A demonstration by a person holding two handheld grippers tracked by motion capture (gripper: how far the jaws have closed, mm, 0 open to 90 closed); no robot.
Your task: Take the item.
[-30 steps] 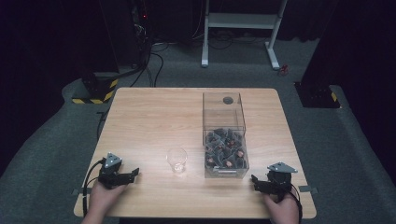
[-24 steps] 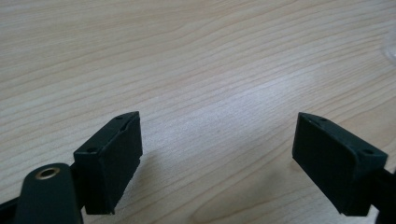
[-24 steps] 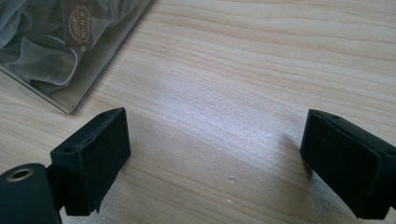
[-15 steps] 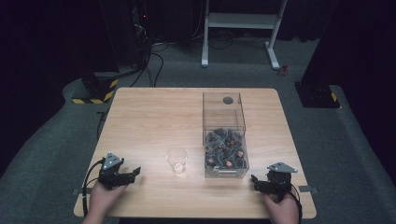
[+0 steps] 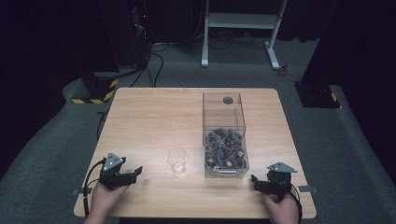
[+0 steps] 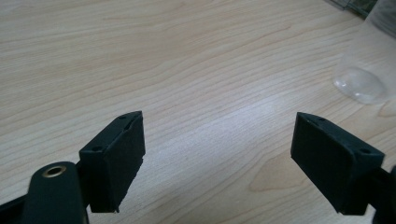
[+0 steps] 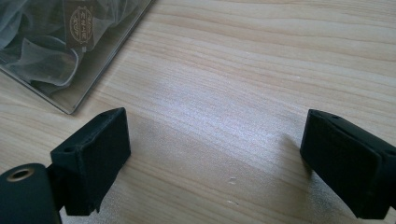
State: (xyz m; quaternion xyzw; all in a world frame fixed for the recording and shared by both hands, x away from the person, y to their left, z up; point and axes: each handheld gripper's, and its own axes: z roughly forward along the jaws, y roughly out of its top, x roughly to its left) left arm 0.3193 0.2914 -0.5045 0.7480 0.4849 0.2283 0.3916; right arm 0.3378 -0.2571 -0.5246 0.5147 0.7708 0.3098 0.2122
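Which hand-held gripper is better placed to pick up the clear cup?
Probably the left hand-held gripper: jaws open, with the clear cup just ahead; from the right hand-held gripper, the clear box partly intervenes.

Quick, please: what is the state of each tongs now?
Left tongs: open, holding nothing.
Right tongs: open, holding nothing.

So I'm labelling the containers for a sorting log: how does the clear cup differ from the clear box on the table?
The clear cup is small, round and looks empty; the clear box is much larger, rectangular and holds a heap of small dark packets at its near end. The cup stands nearer the left gripper, the box nearer the right gripper. Both are transparent, open-topped and upright on the wooden table, untouched.
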